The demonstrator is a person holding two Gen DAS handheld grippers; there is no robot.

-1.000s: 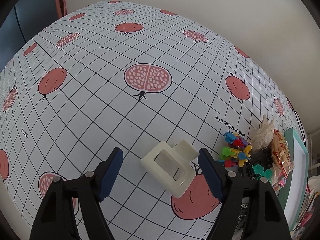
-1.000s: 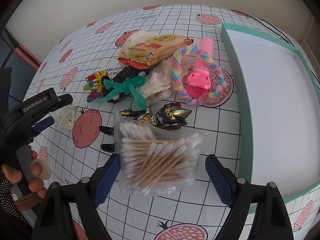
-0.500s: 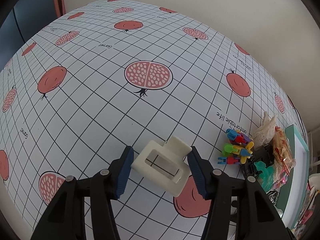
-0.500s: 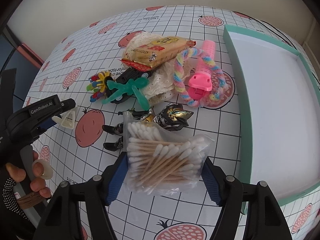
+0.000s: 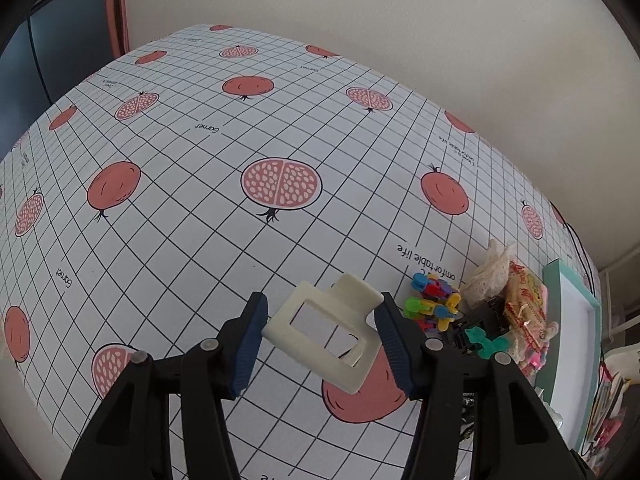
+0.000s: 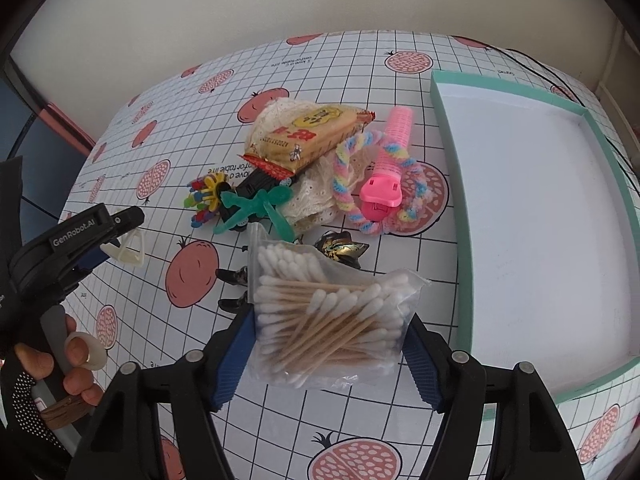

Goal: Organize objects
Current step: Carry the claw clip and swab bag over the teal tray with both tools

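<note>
Only right wrist shows cotton swabs (image 6: 328, 312), apparently clamped.

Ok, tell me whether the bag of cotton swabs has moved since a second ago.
Yes. The bag of cotton swabs has lifted: it now overlaps the black-and-gold figure it lay below before, squeezed in the right claw.

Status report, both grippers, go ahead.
Left gripper shut on cream hair claw. Right gripper shut on cotton swab bag. Teal tray empty, path clear.
</note>
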